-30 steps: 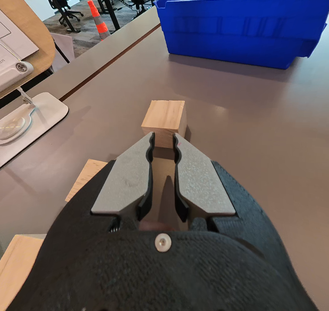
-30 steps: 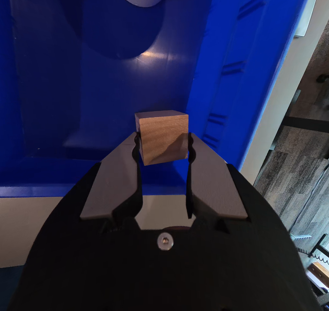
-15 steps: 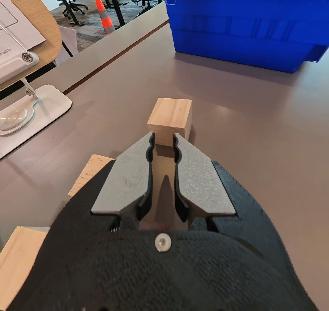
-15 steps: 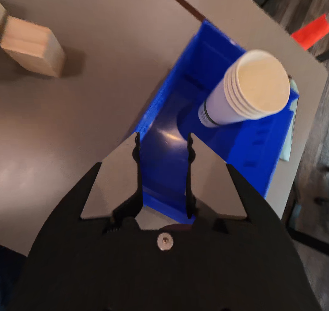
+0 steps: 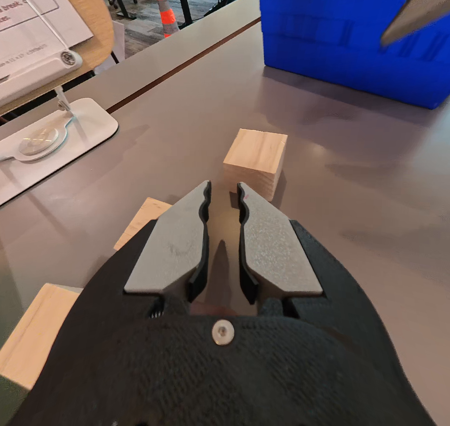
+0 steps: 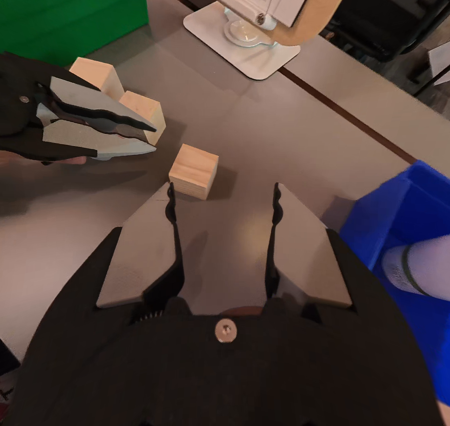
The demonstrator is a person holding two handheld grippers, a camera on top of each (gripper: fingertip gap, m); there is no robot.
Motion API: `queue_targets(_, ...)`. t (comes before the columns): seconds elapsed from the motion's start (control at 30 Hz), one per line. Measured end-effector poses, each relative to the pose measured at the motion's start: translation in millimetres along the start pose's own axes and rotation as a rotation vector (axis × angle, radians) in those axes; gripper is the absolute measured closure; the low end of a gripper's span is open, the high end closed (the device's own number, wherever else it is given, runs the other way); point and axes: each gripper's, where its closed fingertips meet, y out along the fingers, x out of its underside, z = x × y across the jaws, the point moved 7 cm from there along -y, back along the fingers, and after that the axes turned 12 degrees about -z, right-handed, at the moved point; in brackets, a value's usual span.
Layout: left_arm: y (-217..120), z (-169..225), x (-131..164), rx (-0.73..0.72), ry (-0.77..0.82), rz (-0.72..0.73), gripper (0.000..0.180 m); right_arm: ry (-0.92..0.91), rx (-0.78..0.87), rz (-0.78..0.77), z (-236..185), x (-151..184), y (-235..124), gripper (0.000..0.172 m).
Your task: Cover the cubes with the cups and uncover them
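Observation:
A wooden cube (image 5: 254, 162) stands on the grey table (image 5: 341, 219), just beyond my left gripper (image 5: 224, 184) and a little to its right. My left gripper's jaws stand a narrow way apart with nothing between them. Two more cubes (image 5: 143, 215) (image 5: 31, 324) lie partly hidden under it. In the right wrist view my right gripper (image 6: 223, 186) is wide open and empty above the table, with the same cube (image 6: 193, 171) just ahead of its left fingertip. The left gripper (image 6: 153, 139) shows at the left. A stack of white cups (image 6: 409, 271) lies in the blue bin (image 6: 394, 219).
The blue bin (image 5: 353, 43) stands at the far right of the table. A green bin (image 6: 68, 12) is at the far left. A white stand with a sign board (image 6: 243, 39) sits at the back edge. A finger of the right gripper (image 5: 418, 12) hangs over the blue bin.
A second ago my right gripper held a wooden cube over the blue bin; half a second ago its jaws were empty. It has since opened wider and swung over the table. My left gripper shifted slightly.

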Motion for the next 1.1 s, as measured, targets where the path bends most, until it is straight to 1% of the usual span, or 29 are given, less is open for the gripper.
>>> queue_targets(0.03,-1.0,-2.8,-0.2,-0.013,-0.012,0.004,0.161,0.01,-0.015,-0.008,-6.4,-2.0,11.2,0.089)
queue_targets(0.07,-2.5,-5.3,-0.8,-0.024,-0.023,0.012,0.16,0.019,-0.026,-0.014,-12.7,-3.9,22.8,0.089)
queue_targets(0.17,-7.6,-10.6,-3.6,-0.039,-0.046,0.046,0.16,0.034,-0.018,-0.05,-28.2,-5.5,62.5,0.093)
queue_targets(0.23,-10.5,-13.8,-4.8,-0.057,-0.05,0.065,0.16,0.039,0.001,-0.104,-34.4,-1.7,90.4,0.095)
queue_targets(0.27,-11.1,-15.5,-4.6,-0.064,-0.053,0.064,0.16,0.035,0.008,-0.135,-36.1,1.2,103.2,0.091)
queue_targets(0.3,-11.6,-16.9,-4.4,-0.065,-0.058,0.065,0.16,0.04,0.0,-0.159,-37.4,3.6,113.4,0.091)
queue_targets(0.33,-12.1,-17.7,-4.5,-0.062,-0.064,0.068,0.16,0.047,-0.037,-0.168,-39.9,4.2,119.6,0.108)
queue_targets(0.4,-12.5,-18.8,-4.3,-0.06,-0.065,0.067,0.16,0.057,-0.062,-0.152,-40.7,3.0,119.8,0.109)
queue_targets(0.47,-13.2,-19.8,-4.4,-0.067,-0.059,0.066,0.16,0.038,-0.056,-0.128,-40.4,3.3,110.4,0.109)
queue_targets(0.53,-14.4,-19.7,-5.4,-0.064,-0.062,0.075,0.16,0.029,-0.029,-0.076,-36.0,3.3,90.4,0.109)
queue_targets(0.67,-15.3,-18.4,-6.3,-0.068,-0.05,0.08,0.16,0.067,0.024,0.094,-16.1,4.7,21.9,0.109)
queue_targets(0.77,-14.0,-16.5,-6.5,-0.08,-0.026,0.08,0.16,0.125,0.137,0.194,18.8,17.3,-34.3,0.109)
queue_targets(0.87,-12.1,-13.7,-6.4,-0.078,-0.017,0.074,0.16,0.238,0.214,0.232,63.4,42.5,-71.7,0.109)
queue_targets(0.97,-11.5,-11.9,-6.9,-0.076,-0.01,0.074,0.16,0.34,0.235,0.196,99.8,73.2,-82.9,0.109)
queue_targets(1.1,-10.4,-12.2,-5.9,-0.08,-0.006,0.069,0.16,0.405,0.267,0.117,128.2,109.0,-70.5,0.109)
